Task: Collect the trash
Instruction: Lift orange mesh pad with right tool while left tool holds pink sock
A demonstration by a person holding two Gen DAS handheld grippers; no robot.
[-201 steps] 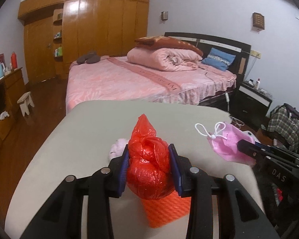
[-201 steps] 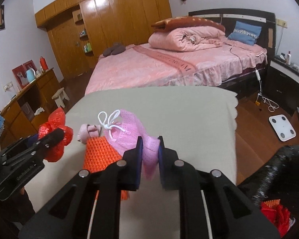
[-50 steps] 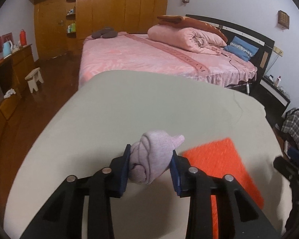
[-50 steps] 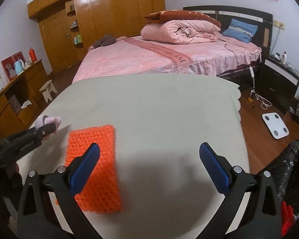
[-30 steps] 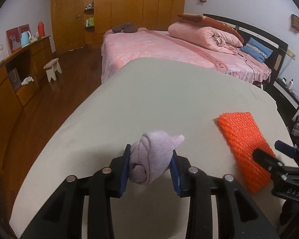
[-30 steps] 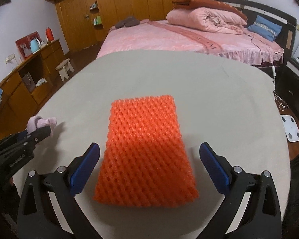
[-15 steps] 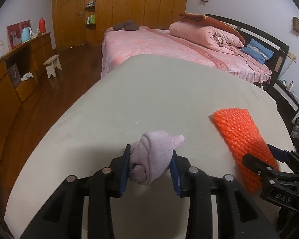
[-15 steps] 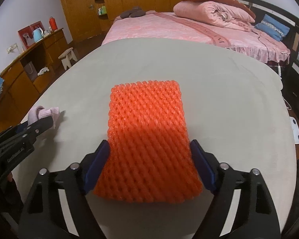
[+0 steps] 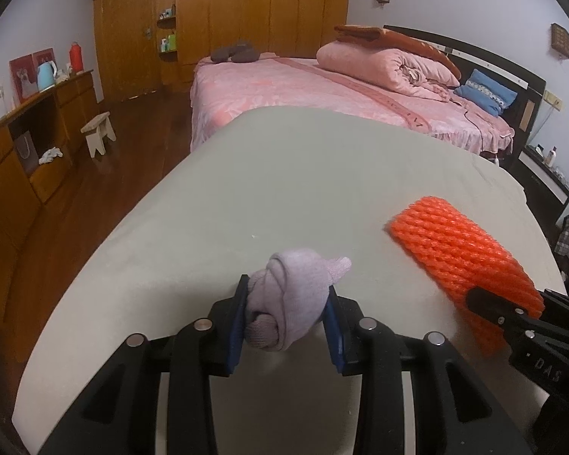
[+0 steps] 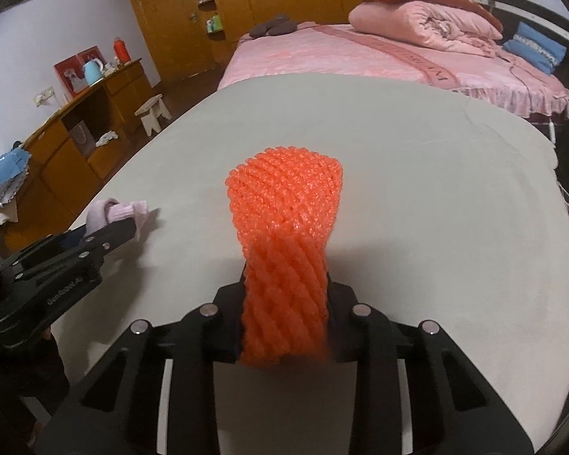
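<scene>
Your left gripper [image 9: 286,324] is pinching a rolled-up pale purple sock [image 9: 290,299] over the near edge of the grey table [image 9: 303,174]. Your right gripper [image 10: 284,318] squeezes the orange foam net [image 10: 284,227] (it bunches up) above the table, right of the sock. A pink bed [image 9: 284,87] sits behind the table.

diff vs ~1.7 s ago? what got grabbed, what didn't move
The right gripper, open above the table then, came down and shut on the orange foam net, bunching it. The left gripper stays shut on the pink sock.
</scene>
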